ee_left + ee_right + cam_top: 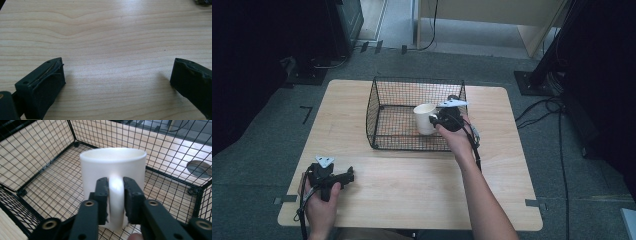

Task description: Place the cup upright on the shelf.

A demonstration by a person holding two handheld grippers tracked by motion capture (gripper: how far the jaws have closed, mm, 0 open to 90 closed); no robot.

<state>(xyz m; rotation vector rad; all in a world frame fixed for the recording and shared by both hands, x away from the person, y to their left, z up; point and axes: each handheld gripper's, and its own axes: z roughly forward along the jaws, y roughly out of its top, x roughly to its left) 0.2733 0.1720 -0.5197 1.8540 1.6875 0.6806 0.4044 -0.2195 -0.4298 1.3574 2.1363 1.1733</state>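
A white mug (424, 119) stands upright inside the black wire basket (377, 95) at the middle of the table. My right gripper (439, 120) reaches over the basket's right side. In the right gripper view its jaws (116, 185) are shut on the mug's handle, one pad on each side, with the mug's body (112, 165) just beyond. Whether the mug rests on the basket floor is hidden by the jaws. My left gripper (348, 175) lies low at the near left of the table. Its jaws (117, 72) stand wide open over bare wood.
The wooden table (412, 185) has free room in front of the basket and to both sides. A round hole (198, 168) in the tabletop shows beyond the basket wall. Cables and dark stands lie on the floor around the table.
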